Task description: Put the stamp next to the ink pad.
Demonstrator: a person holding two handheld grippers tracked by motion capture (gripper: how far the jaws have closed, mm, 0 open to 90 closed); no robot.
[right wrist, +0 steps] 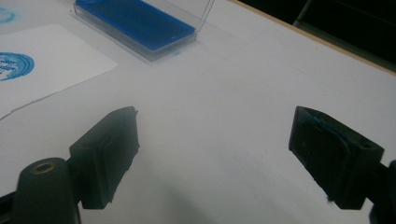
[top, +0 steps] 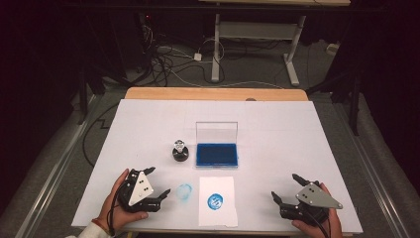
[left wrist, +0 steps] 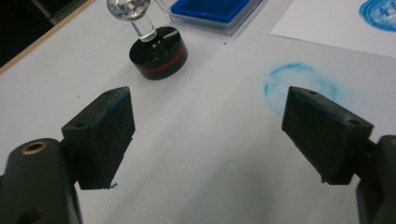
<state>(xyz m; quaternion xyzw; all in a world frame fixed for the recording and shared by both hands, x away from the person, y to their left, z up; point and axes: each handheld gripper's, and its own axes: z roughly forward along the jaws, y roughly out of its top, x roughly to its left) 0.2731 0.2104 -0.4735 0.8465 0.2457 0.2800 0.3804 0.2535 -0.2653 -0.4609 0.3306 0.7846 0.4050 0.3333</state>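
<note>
We are holding the left claw [top: 157,187] low over the white tabletop [top: 148,124], with its jaws wide apart and nothing between them. The right claw [top: 287,191] is resting far off to the other side, jaws also wide apart and empty.

The stamp [top: 180,151] is standing upright just beside the open blue ink pad [top: 216,154], a little way ahead of the left claw. Its handle [left wrist: 132,14] is clear and round (it looks slippery). If we are pinching it too high, it may be slipping out or tipping over.

A blue ring [top: 184,192] is already smudged on the bare tabletop, just left of the paper [top: 218,201] with its own blue print [top: 215,201]. The left claw is hanging right by that smudge, so we may be dragging ink around. The claw pads [left wrist: 109,128] are looking a bit blue too.
</note>
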